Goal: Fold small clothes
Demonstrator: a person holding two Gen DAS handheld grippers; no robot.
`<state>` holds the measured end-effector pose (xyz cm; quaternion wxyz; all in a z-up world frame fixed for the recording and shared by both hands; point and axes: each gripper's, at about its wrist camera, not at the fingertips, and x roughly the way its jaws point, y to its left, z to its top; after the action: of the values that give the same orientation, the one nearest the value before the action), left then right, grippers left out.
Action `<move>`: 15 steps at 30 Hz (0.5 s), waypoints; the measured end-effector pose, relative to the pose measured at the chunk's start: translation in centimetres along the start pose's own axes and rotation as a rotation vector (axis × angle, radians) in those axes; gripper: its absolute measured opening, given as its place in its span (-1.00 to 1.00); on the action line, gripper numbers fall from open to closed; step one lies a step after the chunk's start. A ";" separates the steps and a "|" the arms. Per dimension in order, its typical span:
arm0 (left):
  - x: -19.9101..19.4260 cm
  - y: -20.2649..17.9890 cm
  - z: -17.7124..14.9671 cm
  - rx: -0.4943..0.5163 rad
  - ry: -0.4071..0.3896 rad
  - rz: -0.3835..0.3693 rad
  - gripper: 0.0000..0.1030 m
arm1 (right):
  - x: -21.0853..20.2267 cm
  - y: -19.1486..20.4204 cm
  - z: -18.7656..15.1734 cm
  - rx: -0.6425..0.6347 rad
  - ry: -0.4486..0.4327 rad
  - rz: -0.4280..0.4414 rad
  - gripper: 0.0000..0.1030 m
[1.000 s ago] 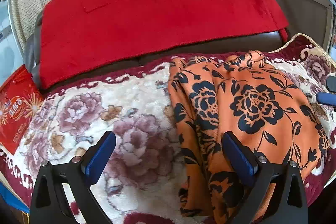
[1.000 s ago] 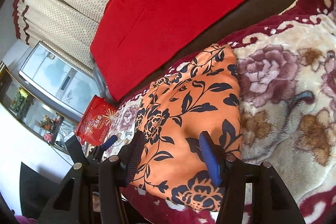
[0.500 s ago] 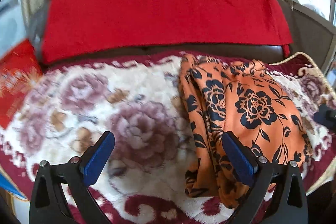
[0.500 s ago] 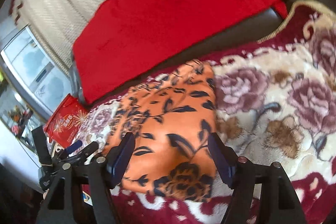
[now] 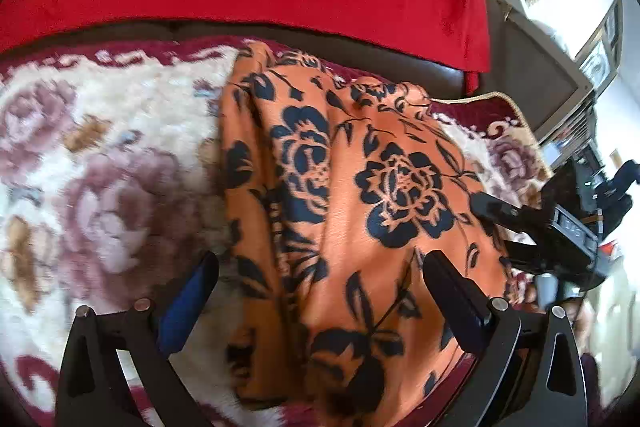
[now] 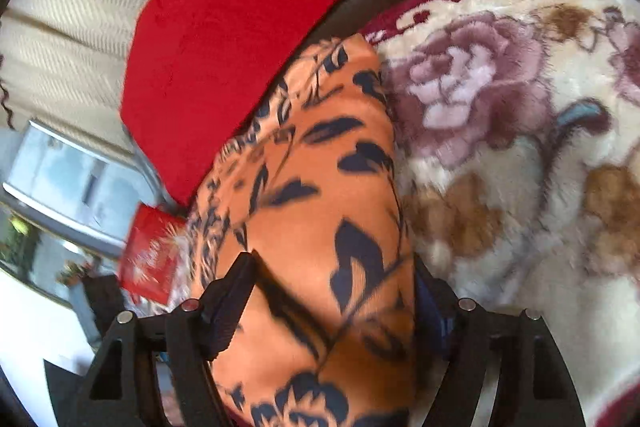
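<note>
right gripper [image 6: 332, 301]: jaws just widened, now straddle cloth [image 6: 320, 195] lower centre, unclamped | left gripper [image 5: 320, 291]: open over cloth edge | regrasp next

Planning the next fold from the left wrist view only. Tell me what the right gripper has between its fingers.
Observer: The orange floral garment fills the gap of the right gripper. Its jaws have just been opening, and cloth drapes over one finger.
Operator: Report what lies past the garment on its far side in that view.
Observer: A red packet sits just beyond the garment, below the corner of the red cover.
</note>
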<state>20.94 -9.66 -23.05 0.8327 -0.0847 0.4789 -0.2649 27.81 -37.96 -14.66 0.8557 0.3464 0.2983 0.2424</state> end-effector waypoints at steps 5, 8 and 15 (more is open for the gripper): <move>0.2 -1.0 0.1 0.031 -0.026 -0.023 0.05 | 0.8 1.3 -0.5 -0.076 -0.034 -0.045 0.27; -0.6 -1.7 0.3 0.064 -0.073 -0.016 -0.29 | 0.4 2.5 -0.8 -0.139 -0.073 -0.066 0.11; -3.5 -3.7 0.1 0.183 -0.155 -0.002 -0.46 | -1.5 5.9 -1.7 -0.282 -0.179 -0.053 0.06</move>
<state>18.32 -11.00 -18.91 0.8712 -0.0289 0.3869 -0.3009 24.38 -34.37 -10.78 0.9251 0.2350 0.1929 0.2277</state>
